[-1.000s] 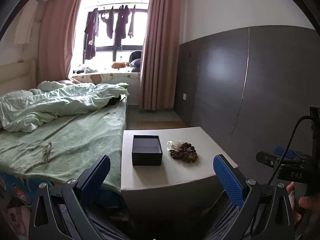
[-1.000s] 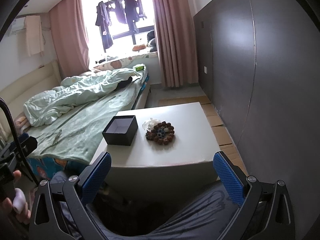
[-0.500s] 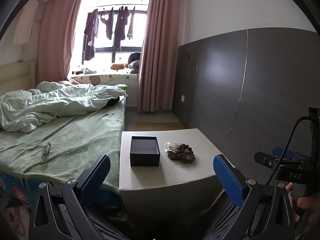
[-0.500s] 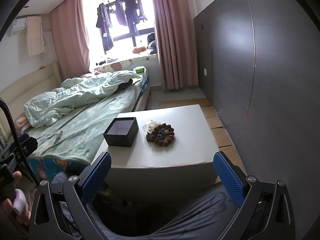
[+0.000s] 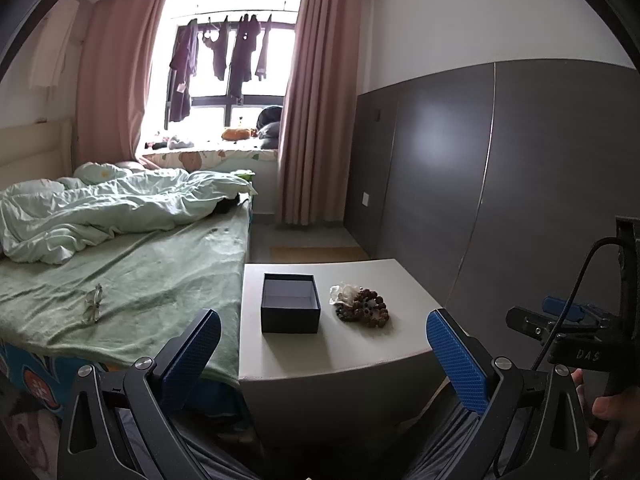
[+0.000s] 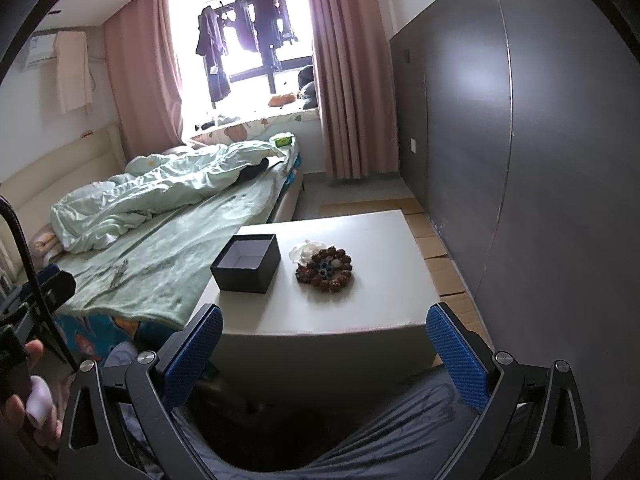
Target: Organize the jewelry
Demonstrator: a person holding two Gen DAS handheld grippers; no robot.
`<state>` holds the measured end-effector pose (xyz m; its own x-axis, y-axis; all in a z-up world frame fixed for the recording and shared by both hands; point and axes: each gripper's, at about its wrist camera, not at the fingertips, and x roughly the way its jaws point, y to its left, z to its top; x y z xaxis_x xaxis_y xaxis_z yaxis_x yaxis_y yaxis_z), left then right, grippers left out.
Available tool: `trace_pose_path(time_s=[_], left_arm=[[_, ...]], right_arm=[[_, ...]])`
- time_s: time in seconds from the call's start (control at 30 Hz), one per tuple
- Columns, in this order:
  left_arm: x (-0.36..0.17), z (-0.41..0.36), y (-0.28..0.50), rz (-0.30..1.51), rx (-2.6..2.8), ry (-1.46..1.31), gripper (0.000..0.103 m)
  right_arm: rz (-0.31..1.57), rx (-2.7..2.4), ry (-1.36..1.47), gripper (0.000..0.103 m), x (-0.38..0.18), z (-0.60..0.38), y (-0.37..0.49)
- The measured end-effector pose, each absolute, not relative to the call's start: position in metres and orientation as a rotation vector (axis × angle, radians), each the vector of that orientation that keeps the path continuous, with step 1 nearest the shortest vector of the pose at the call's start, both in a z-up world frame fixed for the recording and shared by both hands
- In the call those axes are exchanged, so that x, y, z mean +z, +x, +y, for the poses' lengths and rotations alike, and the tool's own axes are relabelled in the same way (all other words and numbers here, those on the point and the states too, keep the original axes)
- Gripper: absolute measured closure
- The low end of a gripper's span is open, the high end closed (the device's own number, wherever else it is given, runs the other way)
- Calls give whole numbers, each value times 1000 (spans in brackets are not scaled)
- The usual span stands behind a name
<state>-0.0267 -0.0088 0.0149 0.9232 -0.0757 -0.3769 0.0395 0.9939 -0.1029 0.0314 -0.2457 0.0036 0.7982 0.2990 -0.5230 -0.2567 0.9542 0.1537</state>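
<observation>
A bedroom: pink curtains at 12 o'clock, a bed [image 5: 120,272] with a green cover at 9 o'clock, a grey panelled wall at 3 o'clock. In front of me stands a white worktop [image 6: 360,300]. On it a dark open box [image 6: 246,262] sits beside the beads [image 6: 326,269], a coiled heap just at the box's 3 o'clock, apart from it. A crumpled white scrap [image 6: 304,250] touches the heap at its 11 o'clock.

My left hand-held gripper [image 5: 322,344] is spread wide and holds nothing; my right hand-held gripper [image 6: 324,344] is likewise agape and empty. Both hang short of the worktop's near edge.

I judge the beads light, hard and round, so they will roll under the pads, and the strands are limp and will sag or uncoil once lifted. I would pinch across the rim of the coil, where several strands lie bunched, not on a single bead. The box looks like stiff card, light enough to slide if nudged.

How many strands make up the heap I cannot tell, nor whether they are tangled. The white scrap may be tissue or a small bag. Something small glints on the bed cover; too small to name.
</observation>
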Motion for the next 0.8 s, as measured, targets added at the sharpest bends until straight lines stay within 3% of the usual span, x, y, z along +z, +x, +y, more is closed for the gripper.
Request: trace_pose_path(time_s=[0.8], left_arm=[[-8,3,14,434,-141,-101,0]], right_arm=[[611,347,77,1,-25,-233,61]])
